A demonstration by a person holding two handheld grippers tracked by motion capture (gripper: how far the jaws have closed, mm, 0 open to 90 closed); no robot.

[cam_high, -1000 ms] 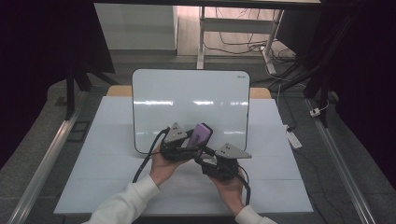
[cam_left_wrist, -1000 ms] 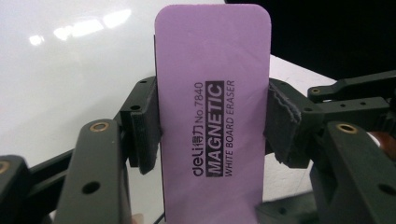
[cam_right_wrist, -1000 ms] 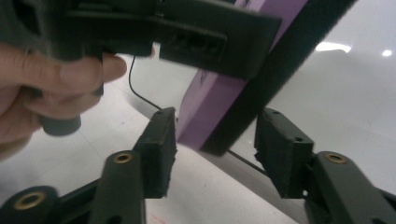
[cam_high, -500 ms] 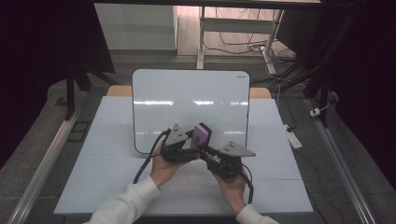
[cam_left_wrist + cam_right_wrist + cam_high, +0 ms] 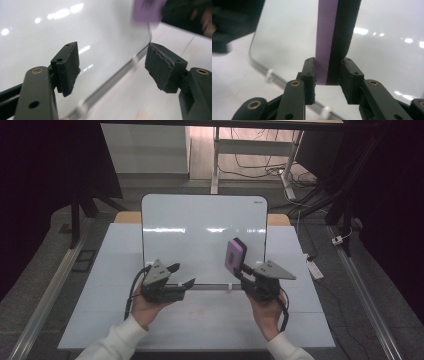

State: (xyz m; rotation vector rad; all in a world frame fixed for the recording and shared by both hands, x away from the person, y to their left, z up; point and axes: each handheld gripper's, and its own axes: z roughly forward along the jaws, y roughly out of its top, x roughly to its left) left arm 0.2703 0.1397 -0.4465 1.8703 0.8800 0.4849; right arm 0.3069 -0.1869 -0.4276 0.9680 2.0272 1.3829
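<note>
A white whiteboard (image 5: 200, 235) leans upright on the white table (image 5: 100, 320). A purple eraser (image 5: 235, 256) with a black felt side stands on end in front of the board's right part, and my right gripper (image 5: 241, 270) is shut on its lower end. In the right gripper view the jaws clamp the eraser (image 5: 334, 32) from both sides, the right gripper (image 5: 328, 72) facing the board (image 5: 387, 50). My left gripper (image 5: 181, 274) hovers open near the board's lower left edge. In the left gripper view the left gripper (image 5: 112, 67) holds nothing, the board (image 5: 37, 32) is close ahead, and the eraser (image 5: 147, 10) is blurred at the top right.
A white power strip (image 5: 314, 268) lies off the table's right edge. Metal rails (image 5: 45, 295) run along both sides on the floor. Desk legs and cables (image 5: 250, 160) stand behind the board.
Both grippers were together at the centre around the eraser. The left has let go and moved left; the right has moved right and raised the eraser upright.
</note>
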